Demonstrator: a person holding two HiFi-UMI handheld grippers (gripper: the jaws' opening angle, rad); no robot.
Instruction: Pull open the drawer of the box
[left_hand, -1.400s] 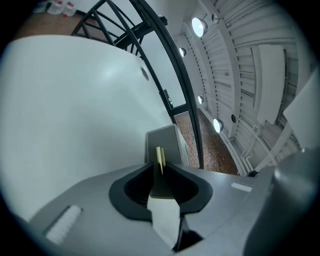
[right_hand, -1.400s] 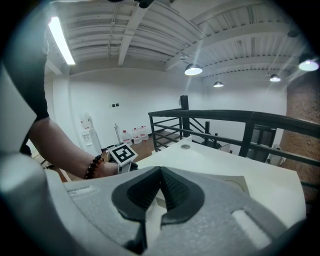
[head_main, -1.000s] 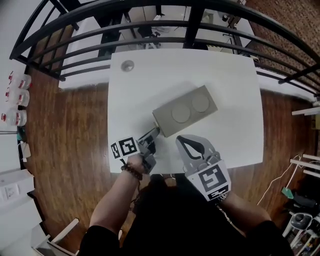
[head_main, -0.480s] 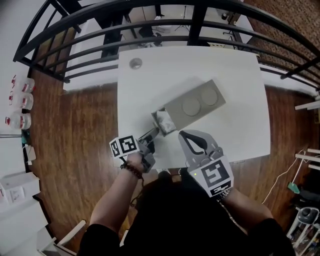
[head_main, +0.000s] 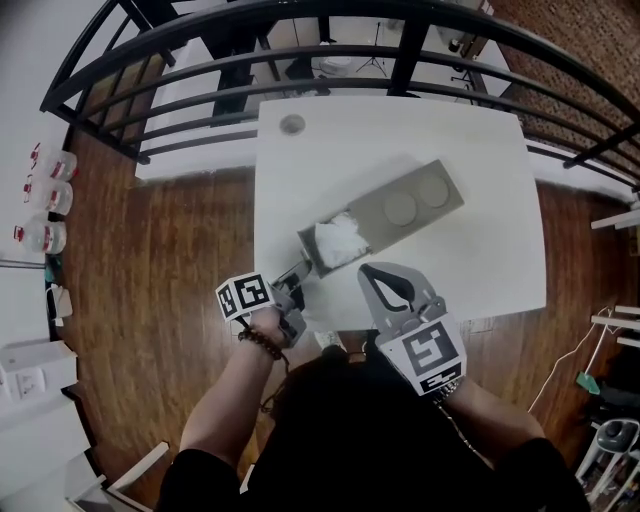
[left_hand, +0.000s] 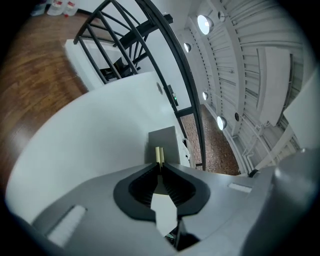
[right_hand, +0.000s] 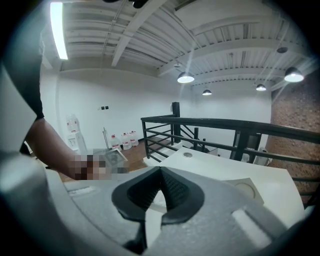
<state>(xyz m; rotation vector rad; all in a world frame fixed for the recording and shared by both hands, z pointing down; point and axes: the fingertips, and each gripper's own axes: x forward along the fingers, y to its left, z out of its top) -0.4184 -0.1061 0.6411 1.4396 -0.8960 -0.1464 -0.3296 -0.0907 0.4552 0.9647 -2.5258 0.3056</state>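
A grey box with two round discs on its top lies slantwise on the white table. Its drawer stands pulled out toward me, with crumpled white material inside. My left gripper is shut on the thin pale handle at the drawer's grey front; in the left gripper view the gripper pinches that strip between its pads. My right gripper hovers just right of the drawer, near the table's front edge, shut and empty; the right gripper view shows the gripper with tips together.
A small round object lies at the table's far left corner. Black railings run behind the table. Water bottles stand on the wooden floor at the left. The table's right half is bare.
The drawer, shut one second ago, has slid out of the box toward me with my left gripper on its handle, and white contents now show. The right gripper has stayed beside it.
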